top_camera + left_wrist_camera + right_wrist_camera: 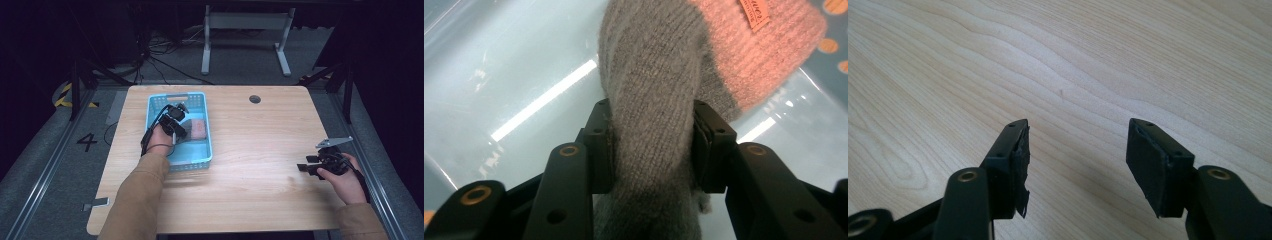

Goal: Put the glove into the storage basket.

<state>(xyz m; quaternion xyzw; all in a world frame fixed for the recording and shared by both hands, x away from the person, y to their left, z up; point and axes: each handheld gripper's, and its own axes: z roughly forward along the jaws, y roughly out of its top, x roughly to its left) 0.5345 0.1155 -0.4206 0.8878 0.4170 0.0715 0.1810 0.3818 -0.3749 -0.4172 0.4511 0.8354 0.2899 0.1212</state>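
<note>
— Holding the grey-and-pink knitted sock [659, 85] low inside the blue basket [202, 150], are you nearly done with it?

— You look close to done. Your left gripper [175, 121] has its jaws on either side of the grey part, pads against the wool, and the pink cuff already lies on the basket's floor. What seems left is to let go and lift your hand out over the basket's wall.

— Anything else in the basket?

— Nothing else that I can make out; only the sock, toward the side of the basket that faces the middle of the worktop [250, 150].

— And my other hand?

— Your right gripper [306, 167] rests well away from the basket, near the worktop's far edge from it, jaws spread apart with nothing between them, over bare wood.
</note>
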